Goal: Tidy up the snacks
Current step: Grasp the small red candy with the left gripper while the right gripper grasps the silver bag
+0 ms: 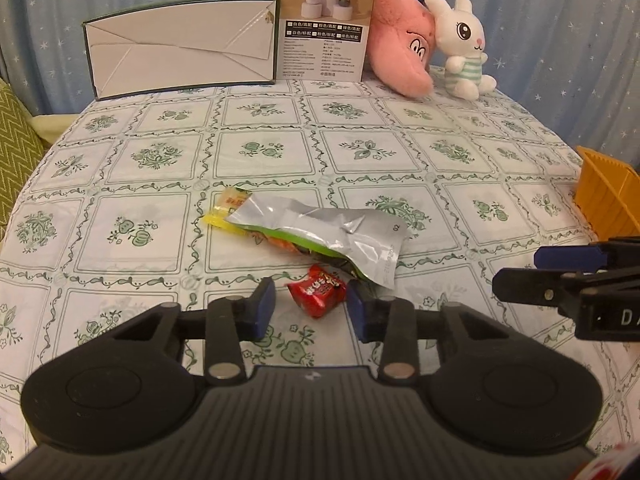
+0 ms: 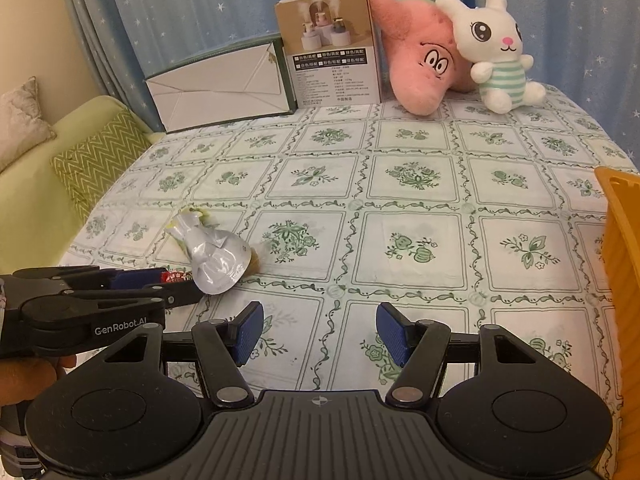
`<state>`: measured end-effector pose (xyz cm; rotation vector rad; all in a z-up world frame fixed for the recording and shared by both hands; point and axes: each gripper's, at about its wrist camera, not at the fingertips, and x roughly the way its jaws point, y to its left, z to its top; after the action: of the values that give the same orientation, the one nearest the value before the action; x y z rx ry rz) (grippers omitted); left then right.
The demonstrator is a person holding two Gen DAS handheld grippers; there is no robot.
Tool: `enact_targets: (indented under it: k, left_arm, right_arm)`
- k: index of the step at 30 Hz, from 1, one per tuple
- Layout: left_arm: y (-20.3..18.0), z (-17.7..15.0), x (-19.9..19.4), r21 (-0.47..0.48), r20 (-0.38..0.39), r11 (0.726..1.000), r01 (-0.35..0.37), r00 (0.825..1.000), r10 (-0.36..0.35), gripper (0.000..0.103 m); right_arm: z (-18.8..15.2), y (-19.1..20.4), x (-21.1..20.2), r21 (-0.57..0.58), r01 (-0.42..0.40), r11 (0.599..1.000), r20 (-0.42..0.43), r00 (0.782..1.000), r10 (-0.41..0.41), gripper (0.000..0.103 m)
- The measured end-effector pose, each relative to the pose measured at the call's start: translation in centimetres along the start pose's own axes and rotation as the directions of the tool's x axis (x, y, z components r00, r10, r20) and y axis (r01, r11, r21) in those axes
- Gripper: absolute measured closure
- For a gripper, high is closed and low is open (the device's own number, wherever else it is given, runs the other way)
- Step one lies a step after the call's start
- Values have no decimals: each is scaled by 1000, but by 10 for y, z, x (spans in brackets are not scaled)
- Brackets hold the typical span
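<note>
A small red snack packet point(image 1: 318, 290) lies on the green-patterned tablecloth, between the open blue pads of my left gripper point(image 1: 312, 304), which stands around it without closing. A silver and green snack bag point(image 1: 320, 236) lies just beyond it, over a yellow packet point(image 1: 228, 210). In the right wrist view the silver bag point(image 2: 214, 258) and a sliver of the red packet point(image 2: 176, 277) show at left, beside the left gripper point(image 2: 132, 284). My right gripper point(image 2: 320, 332) is open and empty above bare cloth. An orange bin point(image 2: 622, 264) stands at the right edge; it also shows in the left wrist view point(image 1: 608, 196).
At the back stand a white and green box point(image 1: 180, 44), a brown humidifier carton point(image 1: 324, 20), a pink plush point(image 1: 400, 44) and a white bunny plush point(image 1: 460, 44). A green sofa with cushions point(image 2: 60, 184) is left of the table. Blue curtains hang behind.
</note>
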<state>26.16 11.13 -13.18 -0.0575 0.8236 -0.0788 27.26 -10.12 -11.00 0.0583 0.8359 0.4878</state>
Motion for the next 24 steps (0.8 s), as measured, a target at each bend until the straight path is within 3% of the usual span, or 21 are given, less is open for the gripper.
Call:
enact_targets:
  k: [2,10,17,24]
  left_arm:
    - [2,0,0,-2,0,1000,-2,1000,2,82]
    - [10,-1,-4,-17,-4,999,27,1000,-27,88]
    - [35,-1,-17,-72,11,996,-59,998,60,90]
    - [66,-11,-23,-133,-14,986,-103,995,102,90]
  right_arm:
    - [0,1,2,-1,1,1000,-1,1000,-1,40]
    - [1,5,5,-7,-3,1000,-1,1000,3,40]
    - [8,23,12,-88,-55,995,14,998,57,40]
    - [16,55,39,-229,-173,958,7,984,180,40]
